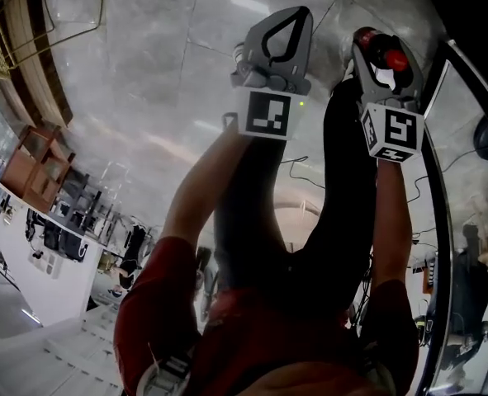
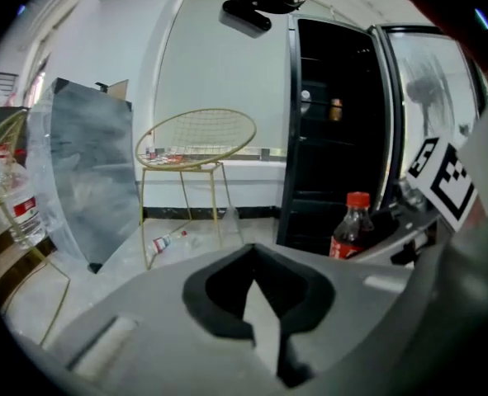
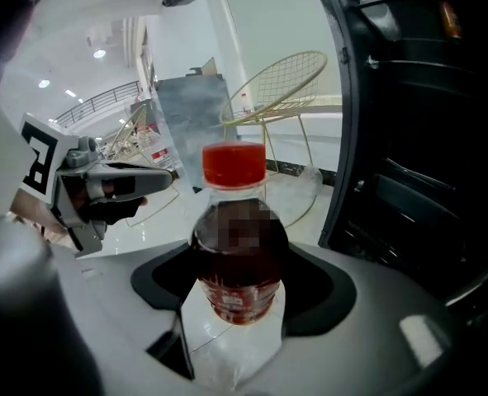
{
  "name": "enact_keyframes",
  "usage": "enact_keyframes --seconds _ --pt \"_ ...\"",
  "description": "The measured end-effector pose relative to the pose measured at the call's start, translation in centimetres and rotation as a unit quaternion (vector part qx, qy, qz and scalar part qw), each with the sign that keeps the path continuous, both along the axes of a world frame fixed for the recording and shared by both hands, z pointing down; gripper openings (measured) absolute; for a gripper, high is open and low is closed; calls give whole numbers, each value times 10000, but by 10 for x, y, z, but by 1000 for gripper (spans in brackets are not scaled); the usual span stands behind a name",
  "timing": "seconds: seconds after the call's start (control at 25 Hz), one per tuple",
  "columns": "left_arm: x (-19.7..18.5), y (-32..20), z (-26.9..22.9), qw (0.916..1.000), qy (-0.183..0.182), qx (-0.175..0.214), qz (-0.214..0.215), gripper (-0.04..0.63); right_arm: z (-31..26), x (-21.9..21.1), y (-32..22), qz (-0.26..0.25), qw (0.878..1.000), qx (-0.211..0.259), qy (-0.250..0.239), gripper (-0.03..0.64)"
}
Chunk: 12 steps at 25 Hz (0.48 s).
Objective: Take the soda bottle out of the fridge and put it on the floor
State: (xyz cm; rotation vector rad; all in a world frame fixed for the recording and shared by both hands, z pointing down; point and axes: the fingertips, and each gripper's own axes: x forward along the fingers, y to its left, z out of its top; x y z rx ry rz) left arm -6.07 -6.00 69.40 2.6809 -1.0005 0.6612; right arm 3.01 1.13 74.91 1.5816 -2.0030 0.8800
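The soda bottle [image 3: 235, 246] has dark cola, a red cap and a red label. It stands upright between the pads of my right gripper [image 3: 239, 271], which is shut on its body just outside the open black fridge [image 3: 425, 122]. In the head view the right gripper [image 1: 380, 44] shows the red cap [image 1: 395, 58] above its marker cube. My left gripper [image 1: 289, 19] hangs beside it to the left, shut with nothing in it. In the left gripper view, that gripper [image 2: 253, 250] sees the bottle [image 2: 348, 229] at its right, in front of the fridge [image 2: 334, 139].
The fridge door [image 2: 429, 97] stands open at the right. A gold wire chair [image 2: 196, 143] stands on the pale glossy floor [image 2: 186, 246], with a small plastic bottle [image 2: 168, 241] lying under it. A grey panel [image 2: 87, 172] leans at the left.
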Motion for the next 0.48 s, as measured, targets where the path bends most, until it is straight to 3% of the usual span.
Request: enact_keyframes --seconds 0.24,0.48 --pt "16 -12 80 9994 36 212 254 -2 77 23 -8 -76 9996 252 136 304" --pt "27 -21 159 9980 377 204 458 -2 151 34 -28 -45 9990 441 53 304"
